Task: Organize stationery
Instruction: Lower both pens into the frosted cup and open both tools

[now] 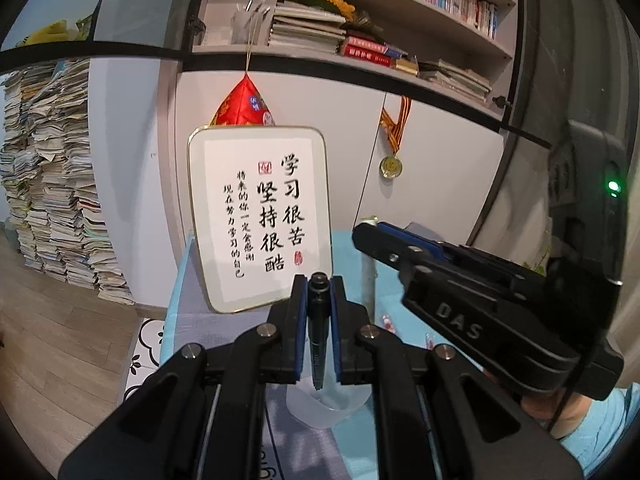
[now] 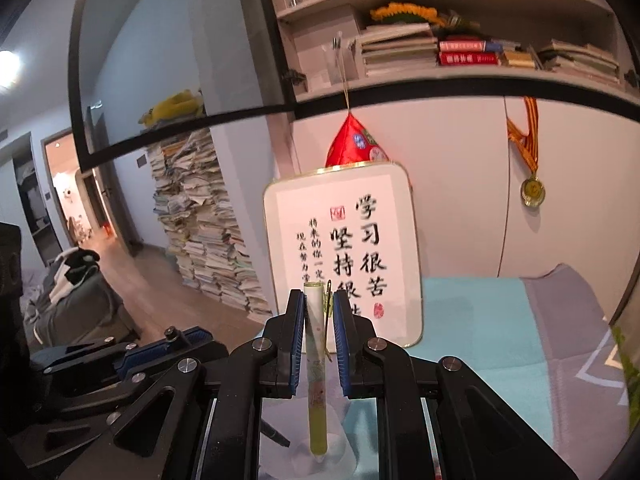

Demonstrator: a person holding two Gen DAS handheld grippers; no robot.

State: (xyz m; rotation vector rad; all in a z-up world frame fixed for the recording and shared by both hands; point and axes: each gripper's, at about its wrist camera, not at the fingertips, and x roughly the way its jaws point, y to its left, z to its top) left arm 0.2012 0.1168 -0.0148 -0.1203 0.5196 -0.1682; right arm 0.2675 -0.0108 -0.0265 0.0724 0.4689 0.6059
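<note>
My left gripper [image 1: 319, 294] is shut on a black pen [image 1: 318, 328] that stands upright between the pads, tip down over a translucent white cup [image 1: 326, 410]. My right gripper [image 2: 318, 308] is shut on a pale green pen [image 2: 316, 372] with a metal clip, also upright, its tip just above the same cup [image 2: 340, 454]. The black pen's tip [image 2: 276, 438] shows at the cup's left side in the right wrist view. The right gripper [image 1: 472, 300] shows to the right of the left one; the left gripper [image 2: 120, 364] shows at lower left in the right wrist view.
A framed calligraphy board [image 1: 260, 216] leans upright on the blue-covered table [image 2: 500, 340] just behind the cup. Behind it stand white cabinet doors with a red ornament [image 1: 244, 100] and a medal [image 1: 391, 166]. A tall stack of books [image 1: 52, 184] stands on the wooden floor at left.
</note>
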